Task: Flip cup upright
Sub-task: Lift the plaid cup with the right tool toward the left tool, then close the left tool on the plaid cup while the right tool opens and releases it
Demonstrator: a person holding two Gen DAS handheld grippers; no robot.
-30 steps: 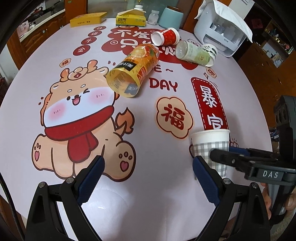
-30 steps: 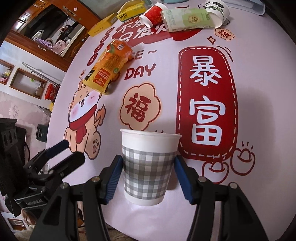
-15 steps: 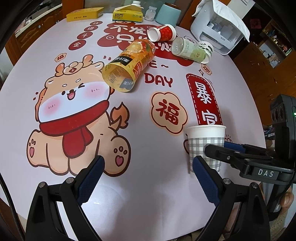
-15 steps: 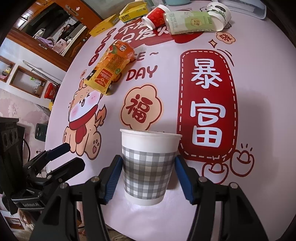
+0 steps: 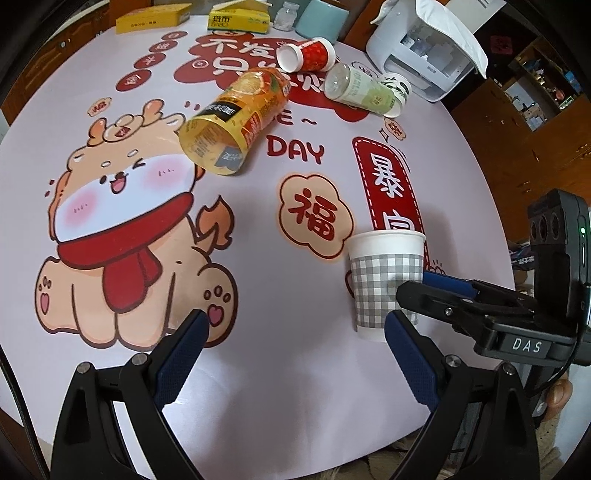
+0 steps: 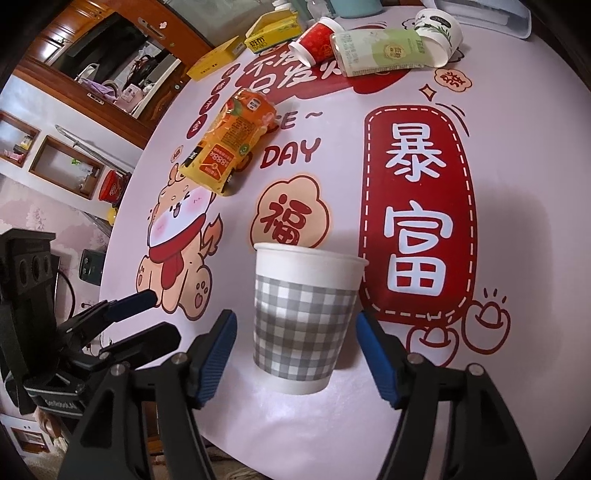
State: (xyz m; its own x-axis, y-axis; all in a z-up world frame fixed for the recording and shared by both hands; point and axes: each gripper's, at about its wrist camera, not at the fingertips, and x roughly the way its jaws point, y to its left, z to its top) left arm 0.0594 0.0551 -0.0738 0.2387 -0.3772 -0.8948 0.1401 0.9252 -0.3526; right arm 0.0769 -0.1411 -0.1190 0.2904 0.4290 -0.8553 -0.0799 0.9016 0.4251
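Observation:
A white paper cup with a grey check band (image 6: pixel 304 317) stands upright on the printed tablecloth near the table's front edge; it also shows in the left wrist view (image 5: pixel 384 280). My right gripper (image 6: pixel 297 354) is open, its blue pads (image 6: pixel 219 354) on either side of the cup with a gap on both sides. It appears in the left wrist view (image 5: pixel 436 286) at the right, around the cup. My left gripper (image 5: pixel 291 354) is open and empty, left of the cup over the cartoon dog's paw.
An orange juice bottle (image 5: pixel 236 122) lies on its side mid-table. A red cup (image 5: pixel 306 55), a green-label bottle (image 5: pixel 356 86) and a white cup (image 5: pixel 397 92) lie toppled at the far side. Yellow boxes (image 5: pixel 151 18) and a white appliance (image 5: pixel 421 55) stand behind.
My right gripper has opened from the cup, which stays upright on the table. Both grippers have drawn back slightly towards the table's front edge.

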